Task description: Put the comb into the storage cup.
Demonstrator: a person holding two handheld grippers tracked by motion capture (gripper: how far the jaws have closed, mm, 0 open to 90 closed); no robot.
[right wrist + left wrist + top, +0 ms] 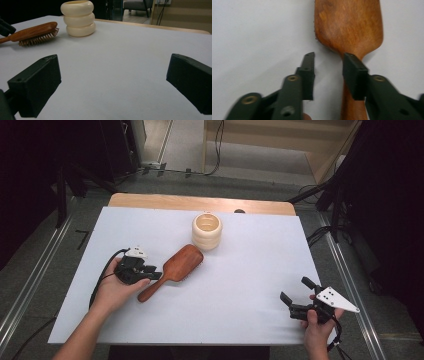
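Wooden hairbrush [349, 30] neck meets open left hand-held gripper [328, 65].

Wooden hairbrush [172, 270] bristles-down beside cream ribbed cup [206, 231].

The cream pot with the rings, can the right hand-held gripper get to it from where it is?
Probably yes. The right hand-held gripper is open, and bare white table lies between it and the cream pot. The hairbrush sits off to the side.
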